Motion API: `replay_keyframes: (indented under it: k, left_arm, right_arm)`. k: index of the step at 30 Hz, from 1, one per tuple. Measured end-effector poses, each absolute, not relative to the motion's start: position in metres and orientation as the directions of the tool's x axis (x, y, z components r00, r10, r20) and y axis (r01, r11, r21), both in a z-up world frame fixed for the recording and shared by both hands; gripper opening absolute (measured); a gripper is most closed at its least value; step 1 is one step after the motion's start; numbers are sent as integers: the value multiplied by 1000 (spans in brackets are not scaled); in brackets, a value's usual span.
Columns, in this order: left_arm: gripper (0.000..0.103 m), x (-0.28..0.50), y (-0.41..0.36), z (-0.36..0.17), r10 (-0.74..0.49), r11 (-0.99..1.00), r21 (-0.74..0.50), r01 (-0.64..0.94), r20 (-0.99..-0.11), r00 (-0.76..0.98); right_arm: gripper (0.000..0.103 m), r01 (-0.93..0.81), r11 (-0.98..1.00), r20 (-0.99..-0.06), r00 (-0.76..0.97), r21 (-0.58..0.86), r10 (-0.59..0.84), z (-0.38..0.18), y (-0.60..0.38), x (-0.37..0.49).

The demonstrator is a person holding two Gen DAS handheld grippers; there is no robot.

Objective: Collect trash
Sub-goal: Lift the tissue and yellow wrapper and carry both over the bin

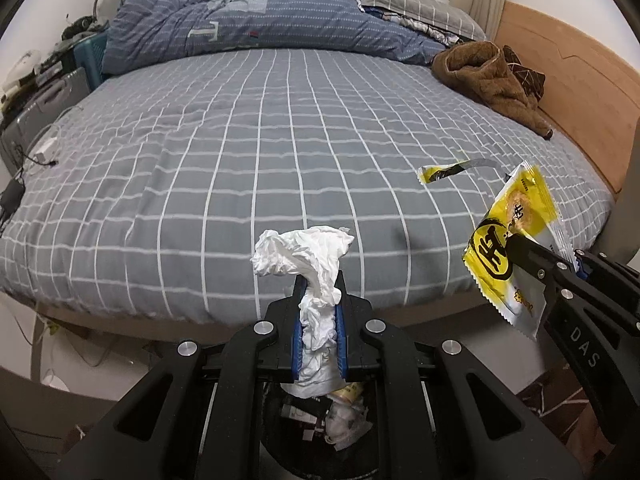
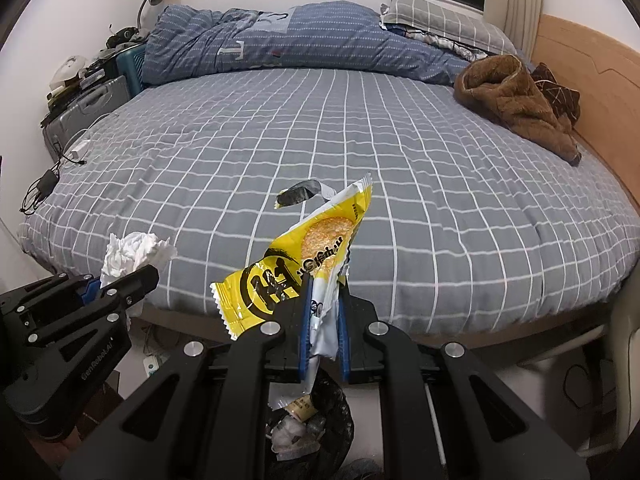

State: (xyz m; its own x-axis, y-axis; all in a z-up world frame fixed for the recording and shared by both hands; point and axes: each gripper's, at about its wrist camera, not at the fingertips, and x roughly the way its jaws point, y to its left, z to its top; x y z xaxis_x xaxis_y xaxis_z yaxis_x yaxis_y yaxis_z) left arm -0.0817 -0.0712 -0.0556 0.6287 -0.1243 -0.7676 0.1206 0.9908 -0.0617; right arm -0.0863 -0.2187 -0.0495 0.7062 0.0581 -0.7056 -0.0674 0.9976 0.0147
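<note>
Directly below your two grippers sits the black-lined trash bin [image 1: 320, 412], already holding scraps, so both loads hang where a release would likely drop them in. Your left gripper [image 1: 319, 300] is pinching a crumpled white tissue [image 1: 308, 256] between its blue pads, with the wad bunched above the tips and a tail trailing down toward the bin. Just to its right, your right gripper [image 2: 324, 292] is clamped on a yellow snack wrapper [image 2: 296, 264], held near one edge so the empty packet sticks up and out over the bed edge while its white end dangles toward the bin mouth. Both grips look firm enough for such light things, though the wrapper's loose end may catch on the rim. Beyond the right gripper, lying on the grey checked bedsheet [image 1: 280, 140], a small torn wrapper strip [image 1: 448, 171] is still to be collected. Farther off to the right rests a brown fleece garment [image 1: 492, 80], and at the far side a blue duvet [image 1: 260, 20] is heaped against the wall
</note>
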Motion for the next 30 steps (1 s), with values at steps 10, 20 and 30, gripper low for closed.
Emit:
replay_keyframes:
  k: [10, 20, 30]
  left_arm:
    - [12, -110, -69, -63, -124, 992, -83, 96, -791, 599]
    - [12, -135, -54, -80, -102, 995, -78, 66, -832, 546]
    - [12, -149, -33, -119, -64, 998, -49, 42, -863, 501]
  right_arm:
    - [11, -63, 998, -731, 680, 15, 54, -62, -216, -114]
    - [11, -55, 998, -769, 638, 7, 41, -79, -210, -138]
    - [11, -60, 998, -821, 568, 15, 47, -120, -206, -148]
